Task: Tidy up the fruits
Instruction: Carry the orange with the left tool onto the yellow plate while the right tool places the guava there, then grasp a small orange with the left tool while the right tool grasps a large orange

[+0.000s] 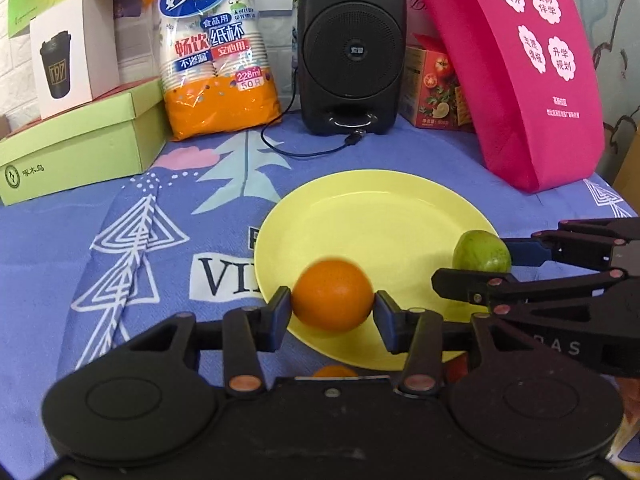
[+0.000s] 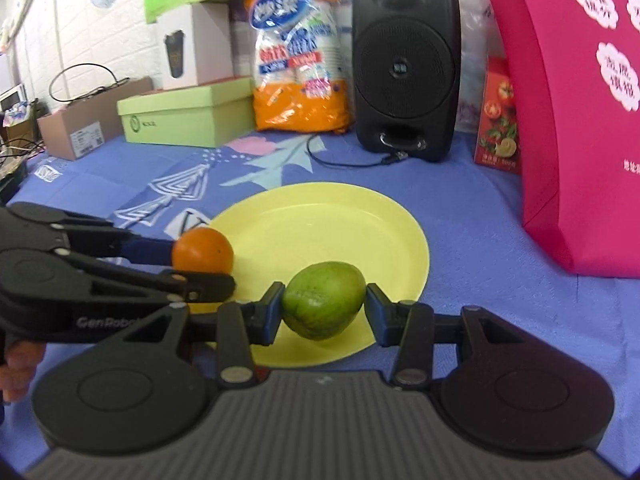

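From the left wrist, your left claw (image 1: 332, 308) is nearest, clamped on the orange (image 1: 333, 294) at its widest girth, just over the near rim of the yellow plate (image 1: 372, 204). The fruit is round and smooth — I judge it could squirt out if you twist, or roll off the shallow rim if you let go here. The right claw (image 1: 476, 268) crowds in from the right; the plate's far half is bare, so carry inward.

From the right wrist, your right claw (image 2: 324, 312) pinches the green fruit (image 2: 323, 299) by its ends, above the plate's near right part. The left claw sits close on your left — a knock between them looks the likeliest mishap. The speaker (image 2: 406, 60), its cable (image 2: 340, 162) and the pink bag (image 2: 580, 120) stand well apart on the worktop (image 2: 480, 220).
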`<state>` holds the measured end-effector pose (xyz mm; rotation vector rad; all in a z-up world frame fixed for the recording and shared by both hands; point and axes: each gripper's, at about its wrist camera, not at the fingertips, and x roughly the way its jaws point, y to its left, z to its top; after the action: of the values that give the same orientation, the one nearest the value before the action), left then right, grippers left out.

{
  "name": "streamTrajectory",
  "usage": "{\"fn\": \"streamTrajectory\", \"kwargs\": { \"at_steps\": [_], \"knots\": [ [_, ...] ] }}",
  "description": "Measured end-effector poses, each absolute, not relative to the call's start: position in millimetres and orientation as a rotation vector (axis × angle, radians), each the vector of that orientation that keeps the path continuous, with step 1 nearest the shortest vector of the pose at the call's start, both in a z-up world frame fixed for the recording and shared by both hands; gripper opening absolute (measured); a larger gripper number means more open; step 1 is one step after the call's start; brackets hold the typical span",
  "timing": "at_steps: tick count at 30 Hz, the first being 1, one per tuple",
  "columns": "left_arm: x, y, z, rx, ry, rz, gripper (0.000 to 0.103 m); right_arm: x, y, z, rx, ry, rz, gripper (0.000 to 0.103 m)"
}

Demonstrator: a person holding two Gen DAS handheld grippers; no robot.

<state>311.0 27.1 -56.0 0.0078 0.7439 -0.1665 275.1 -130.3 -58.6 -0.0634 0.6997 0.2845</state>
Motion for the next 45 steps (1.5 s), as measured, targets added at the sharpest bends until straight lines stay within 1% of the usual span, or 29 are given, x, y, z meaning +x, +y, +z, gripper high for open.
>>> {"fn": "streamTrajectory", "kwargs": {
  "at_steps": [1, 2, 3, 4, 5, 9, 14, 22, 27, 28, 30, 33, 36, 41, 42, 45],
  "knots": [
    [310, 28, -55, 0.008, 0.735, -0.156, 0.06, 276, -131, -60, -0.064, 0.698, 0.282, 0.043],
    [308, 29, -52, 0.012, 0.719, -0.146, 0.065, 276, -133, -60, -0.062, 0.692, 0.278, 0.044],
    [307, 30, -50, 0.015, 0.703, -0.139, 0.073, 274, -135, -58, -0.057, 0.686, 0.277, 0.045],
    [304, 31, -47, 0.016, 0.688, -0.134, 0.075, 273, -137, -57, -0.05, 0.677, 0.277, 0.047],
    [301, 32, -44, 0.015, 0.681, -0.134, 0.075, 271, -139, -54, -0.045, 0.668, 0.275, 0.05],
    [279, 33, -32, 0.044, 0.652, -0.136, 0.075, 256, -148, -40, -0.031, 0.633, 0.27, 0.051],
    [225, 29, -18, 0.093, 0.59, -0.157, 0.075, 210, -158, -22, -0.033, 0.575, 0.296, 0.051],
    [155, 30, -22, 0.031, 0.604, -0.194, 0.075, 129, -163, -24, -0.033, 0.566, 0.369, 0.051],
    [126, 21, -45, 0.056, 0.657, -0.24, 0.069, 81, -147, -39, -0.109, 0.582, 0.478, 0.051],
    [124, 20, -49, 0.051, 0.672, -0.25, 0.065, 74, -144, -42, -0.122, 0.586, 0.505, 0.051],
    [124, 18, -55, 0.04, 0.694, -0.266, 0.06, 63, -136, -46, -0.158, 0.591, 0.55, 0.051],
    [126, 16, -58, 0.025, 0.699, -0.293, 0.059, 56, -124, -51, -0.228, 0.594, 0.581, 0.051],
    [136, 15, -60, 0.008, 0.713, -0.313, 0.055, 56, -115, -56, -0.268, 0.604, 0.581, 0.051],
    [154, 15, -64, -0.014, 0.745, -0.327, 0.053, 62, -106, -63, -0.302, 0.618, 0.57, 0.051],
    [157, 17, -64, -0.033, 0.753, -0.337, 0.05, 65, -106, -65, -0.304, 0.617, 0.564, 0.052],
    [162, 22, -67, -0.098, 0.783, -0.387, 0.037, 73, -108, -68, -0.3, 0.62, 0.545, 0.052]
  ]
}}
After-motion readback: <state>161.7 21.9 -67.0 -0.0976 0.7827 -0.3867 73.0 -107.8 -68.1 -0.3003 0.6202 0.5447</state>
